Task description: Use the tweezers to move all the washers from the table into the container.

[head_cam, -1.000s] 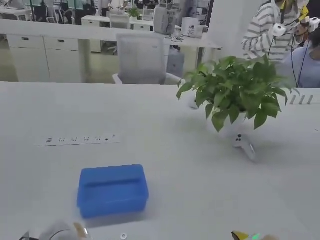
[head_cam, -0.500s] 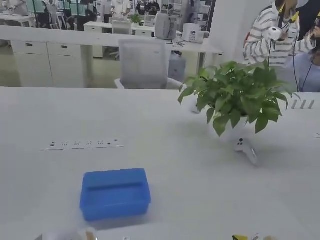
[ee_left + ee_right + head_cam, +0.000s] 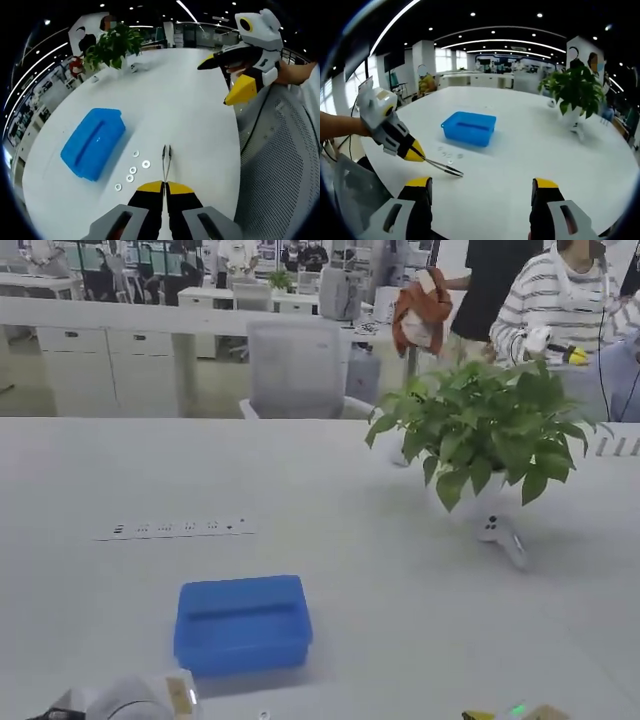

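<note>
The left hand-held gripper (image 3: 165,186) is clenched on the handle end of the tweezers (image 3: 166,159), whose thin tips point out over the white bench (image 3: 190,115). The right hand-held gripper (image 3: 481,184) is released, its jaws standing wide apart with nothing between them, and it hangs above the bench to the right of the tweezers.

Five washers (image 3: 133,170) lie loose on the bench in a small scatter on the near side of the blue container (image 3: 92,142), between it and the person. The tweezer tips sit just right of the scatter, apart from the closest washer. The tips look bare, though they are too fine here to be sure.

With these washers all lying outside the container, I judge the step in hand to be lining up the tweezers for a pick. The next move probably calls for swinging the tips left and down onto one washer, pinching its rim, then lifting it the short way over the container wall. A potted plant (image 3: 480,435) stands far right, well apart from the work.
</note>
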### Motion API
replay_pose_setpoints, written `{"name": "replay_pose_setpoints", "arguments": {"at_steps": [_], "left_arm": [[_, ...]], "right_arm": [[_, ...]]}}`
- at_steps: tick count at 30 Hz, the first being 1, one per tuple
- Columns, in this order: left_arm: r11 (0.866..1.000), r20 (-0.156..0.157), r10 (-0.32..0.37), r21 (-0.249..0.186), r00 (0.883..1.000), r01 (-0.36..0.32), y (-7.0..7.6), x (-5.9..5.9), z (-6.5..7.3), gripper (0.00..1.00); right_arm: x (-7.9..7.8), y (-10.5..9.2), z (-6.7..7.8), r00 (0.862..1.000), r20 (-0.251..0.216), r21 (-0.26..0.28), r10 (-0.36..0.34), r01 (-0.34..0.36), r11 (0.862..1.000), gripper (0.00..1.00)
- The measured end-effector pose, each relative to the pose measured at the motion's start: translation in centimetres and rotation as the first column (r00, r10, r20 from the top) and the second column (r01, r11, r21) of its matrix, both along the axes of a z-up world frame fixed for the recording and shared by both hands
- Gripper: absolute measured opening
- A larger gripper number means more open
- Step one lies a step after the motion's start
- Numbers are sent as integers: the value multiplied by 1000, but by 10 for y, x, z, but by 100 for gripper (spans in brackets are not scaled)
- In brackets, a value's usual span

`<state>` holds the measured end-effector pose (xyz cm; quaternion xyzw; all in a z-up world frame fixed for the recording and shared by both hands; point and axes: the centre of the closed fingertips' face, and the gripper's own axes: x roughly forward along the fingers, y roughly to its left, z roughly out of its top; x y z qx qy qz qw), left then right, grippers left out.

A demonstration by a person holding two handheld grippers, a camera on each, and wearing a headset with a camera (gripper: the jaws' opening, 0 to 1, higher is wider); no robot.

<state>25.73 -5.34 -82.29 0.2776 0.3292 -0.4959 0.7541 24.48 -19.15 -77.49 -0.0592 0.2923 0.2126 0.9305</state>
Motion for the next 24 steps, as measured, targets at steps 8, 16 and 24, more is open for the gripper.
{"name": "replay_pose_setpoints", "arguments": {"at_steps": [8,16,24], "left_arm": [[1000,50,-14,-27,999,16,-5,-10,25,0],[999,47,-48,-10,998,48,-4,-22,28,0],[996,47,-87,13,995,87,-2,-32,34,0]], "right_arm": [[-25,54,-10,945,-127,136,302,-285,949,41],[-10,103,-35,791,-161,-54,590,-604,795,22],[-17,140,-45,654,-190,-100,733,-755,648,21]]}}
